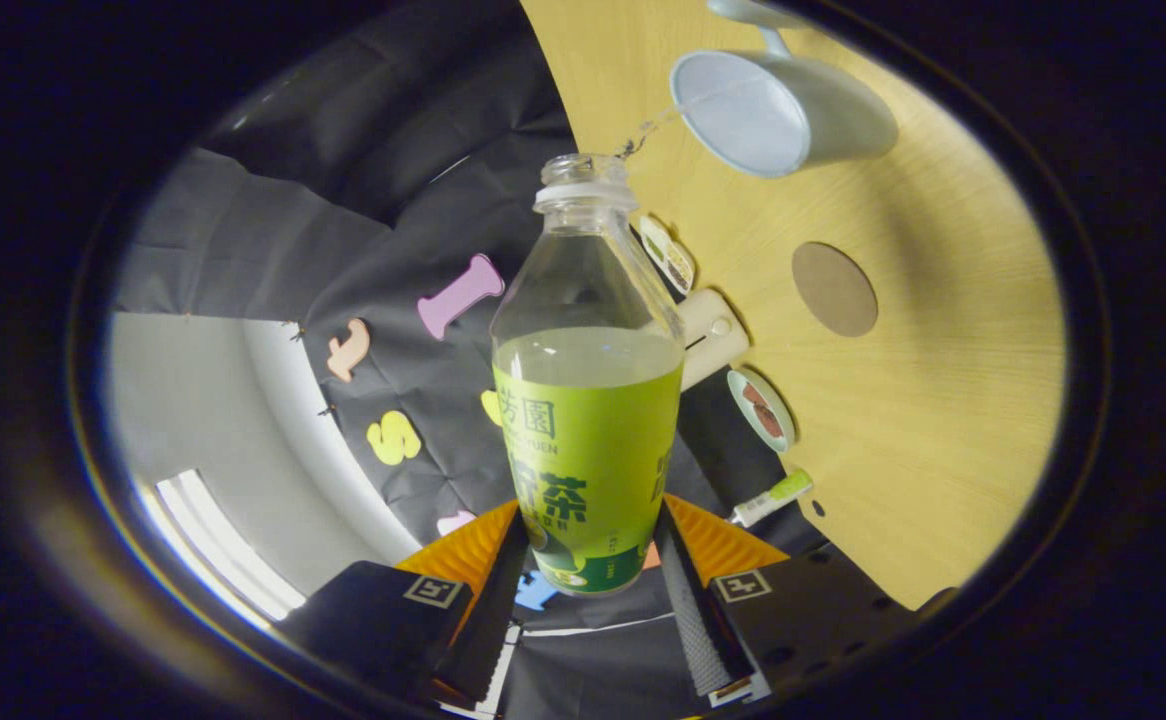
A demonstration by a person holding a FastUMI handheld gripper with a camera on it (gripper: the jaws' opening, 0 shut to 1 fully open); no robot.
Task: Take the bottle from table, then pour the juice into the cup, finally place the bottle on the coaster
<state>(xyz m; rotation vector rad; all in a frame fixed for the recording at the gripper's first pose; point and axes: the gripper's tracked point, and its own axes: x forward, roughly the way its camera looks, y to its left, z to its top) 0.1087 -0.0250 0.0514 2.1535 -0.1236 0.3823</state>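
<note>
In the gripper view, a clear plastic bottle (588, 400) with a bright green printed sleeve stands at the centre of the frame, capless, its ribbed neck pointing toward the top. It is part full of pale green juice, the liquid line sitting just above the sleeve. The tool (591, 560) is clamped on the bottle's lower body, one ridged finger pressing each side, so the bottle sits between the fingers and its base is partly covered by them.

A thin stream of liquid leaves the bottle mouth and runs to the rim of a smooth light grey mug-shaped cup (778, 105) in the upper right of the frame, its handle cut off at the top. The cup rests on a pale wood-grain table (953, 400) that spreads across the right side. A flat round brown coaster (834, 289) lies on the table below the cup, well apart from the bottle.

Along the table's edge beside the bottle lie a cream rounded block (711, 335), a small round tin (761, 409) and a white-and-green tube (771, 498); what they are is hard to make out.
</note>
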